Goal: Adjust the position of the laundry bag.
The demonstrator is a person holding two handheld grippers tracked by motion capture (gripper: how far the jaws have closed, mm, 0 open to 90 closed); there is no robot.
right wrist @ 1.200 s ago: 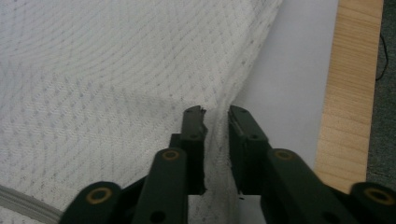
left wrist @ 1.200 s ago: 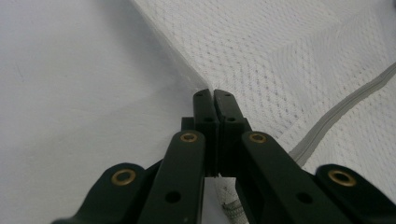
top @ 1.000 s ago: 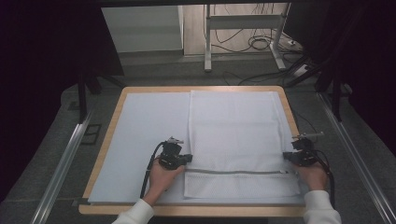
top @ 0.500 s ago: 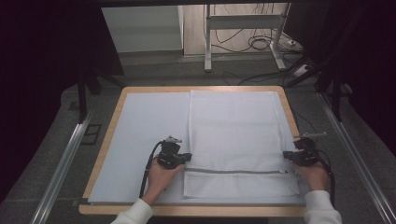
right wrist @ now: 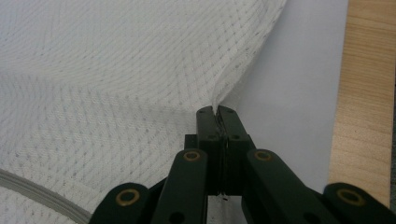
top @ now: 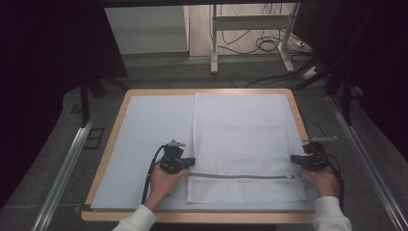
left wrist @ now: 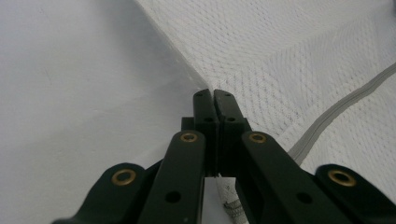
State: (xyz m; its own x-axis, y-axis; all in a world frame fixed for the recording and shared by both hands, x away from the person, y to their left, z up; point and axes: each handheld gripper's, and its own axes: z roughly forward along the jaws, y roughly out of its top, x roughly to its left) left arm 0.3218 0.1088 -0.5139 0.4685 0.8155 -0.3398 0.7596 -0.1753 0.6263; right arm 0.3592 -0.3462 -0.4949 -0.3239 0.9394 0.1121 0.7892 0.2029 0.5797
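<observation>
White mesh fabric with a grey zipper, a flat laundry bag (top: 240, 139), is spread over the right half of a pale sheet (top: 149, 130) laid on the wooden-edged tabletop (top: 113, 130). Its left edge, just above the zipper (top: 238, 176), is pinched by the left hand-held gripper (top: 191, 161), whose jaws are pressed together on the cloth. Its right edge is pinched likewise by the right hand-held gripper (top: 294, 160), the mesh being puckered at the closed tips.
</observation>
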